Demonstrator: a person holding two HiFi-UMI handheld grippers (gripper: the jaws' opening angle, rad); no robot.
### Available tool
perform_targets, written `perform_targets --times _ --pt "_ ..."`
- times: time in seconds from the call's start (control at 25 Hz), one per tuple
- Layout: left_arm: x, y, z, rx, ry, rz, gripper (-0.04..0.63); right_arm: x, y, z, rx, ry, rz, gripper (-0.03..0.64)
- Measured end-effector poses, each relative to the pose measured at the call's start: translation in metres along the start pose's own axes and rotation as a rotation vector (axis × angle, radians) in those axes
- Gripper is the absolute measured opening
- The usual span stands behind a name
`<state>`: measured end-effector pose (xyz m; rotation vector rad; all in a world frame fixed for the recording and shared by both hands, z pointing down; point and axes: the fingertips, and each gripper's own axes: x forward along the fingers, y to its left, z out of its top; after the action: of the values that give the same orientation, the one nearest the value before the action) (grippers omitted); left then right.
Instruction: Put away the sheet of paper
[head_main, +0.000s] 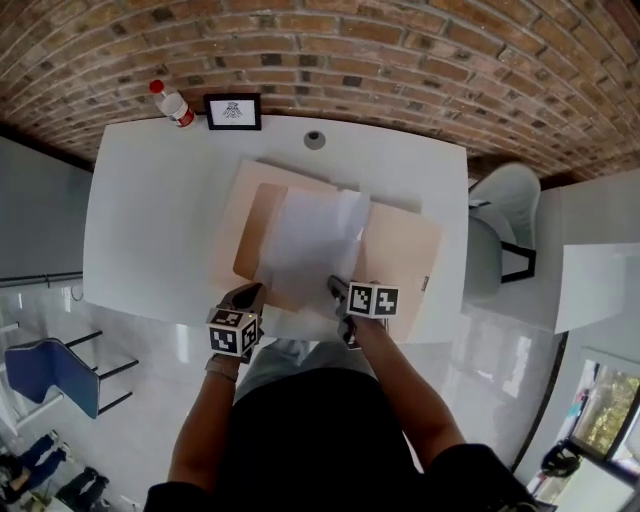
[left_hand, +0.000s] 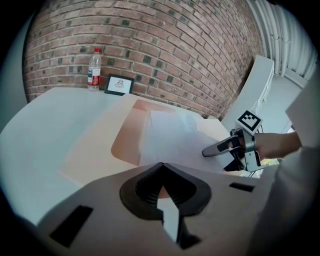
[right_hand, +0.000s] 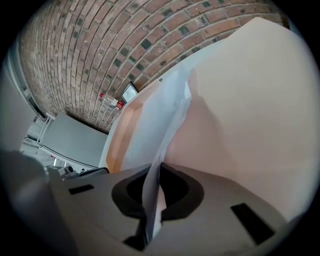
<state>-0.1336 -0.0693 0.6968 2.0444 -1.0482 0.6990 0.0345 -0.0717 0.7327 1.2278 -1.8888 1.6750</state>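
One sheet (head_main: 308, 240), long axis toward wall (head_main: 400, 60), right claw (right_hand: 153, 196) pinching it, left claw (left_hand: 161, 167) closed

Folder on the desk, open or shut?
Open. The folder lies spread on the table, inside facing up, with the sheet of paper across it.

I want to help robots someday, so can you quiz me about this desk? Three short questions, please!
1. True or false: the fingers of the right gripper are pinching the sheet of paper.
2. Pick one: the cap on the bottle is A) blue, B) red, C) green.
3. Fill the gap: the paper lies on an open tan ____.

Key: 1 true; 2 B; 3 folder.
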Motion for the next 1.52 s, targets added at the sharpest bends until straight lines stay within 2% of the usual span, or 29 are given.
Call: perform_targets --times 0.32,0.92,1.2,1.52 --pt "0.0 0.002 0.0 0.002 -0.01 -0.001 0.002 0.032 0.032 -0.008 -0.071 0.077 0.042 0.011" --pt "0.001 0.002 0.002 0.037 -0.002 -0.026 0.002 0.074 0.075 -0.007 -0.059 0.098 0.14 0.018" --pt "0.0 0.001 0.003 0.048 -0.003 -0.029 0.002 0.082 0.083 -0.008 -0.081 0.116 0.154 0.032" --pt "0.0 0.005 0.004 -0.019 -0.024 -0.026 0.003 0.071 0.084 -0.009 -0.122 0.15 0.135 0.249"
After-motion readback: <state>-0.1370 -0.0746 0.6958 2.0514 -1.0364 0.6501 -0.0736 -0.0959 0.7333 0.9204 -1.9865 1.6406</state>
